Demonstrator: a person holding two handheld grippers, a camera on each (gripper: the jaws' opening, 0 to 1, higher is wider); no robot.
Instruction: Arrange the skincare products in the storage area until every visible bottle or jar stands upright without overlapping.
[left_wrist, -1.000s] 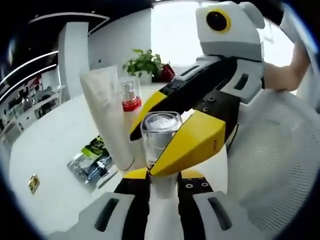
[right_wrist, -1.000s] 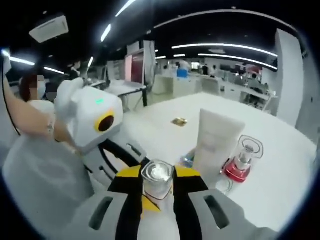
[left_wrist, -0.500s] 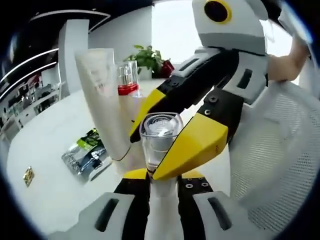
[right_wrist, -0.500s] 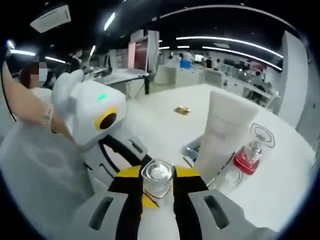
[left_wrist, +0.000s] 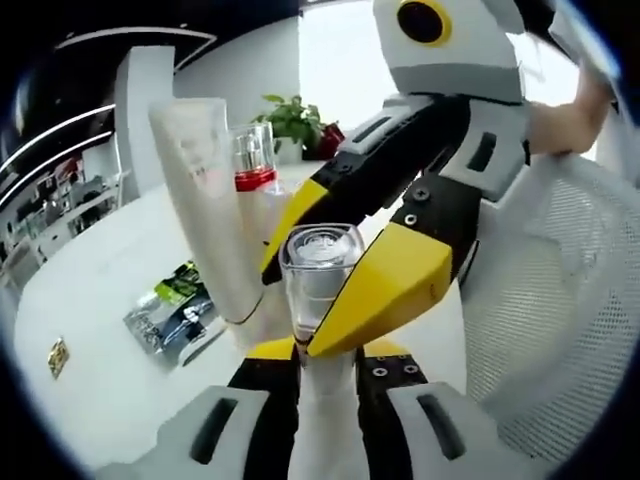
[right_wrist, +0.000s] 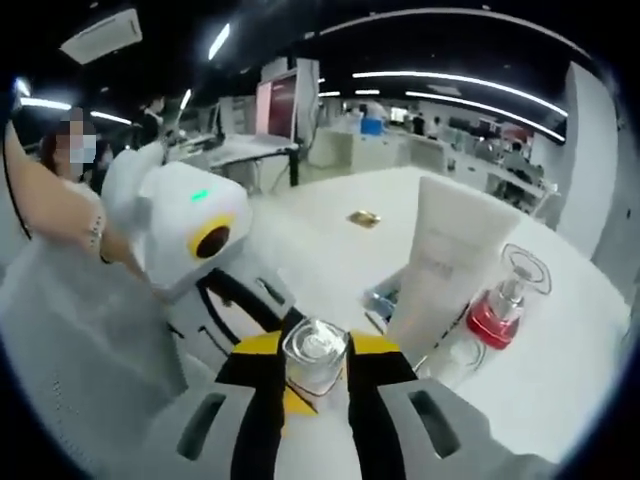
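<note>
Beside the white tube (left_wrist: 205, 190): pump bottle (left_wrist: 256, 175) upright.
Grip: your left gripper (left_wrist: 325, 345) and right gripper (right_wrist: 315, 375) both clamp one clear bottle (left_wrist: 320, 270).
Remaining: stand it by the tube.

Bright window light glares behind the fingers (left_wrist: 345, 300). Long ceiling lights (right_wrist: 455, 78) glow above. Edges bend and look a bit blurry.

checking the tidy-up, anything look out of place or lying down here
Yes: a green and black sachet lies flat on the white table beside the upright white tube. Both grippers clamp one clear-capped bottle together, which looks odd.
</note>
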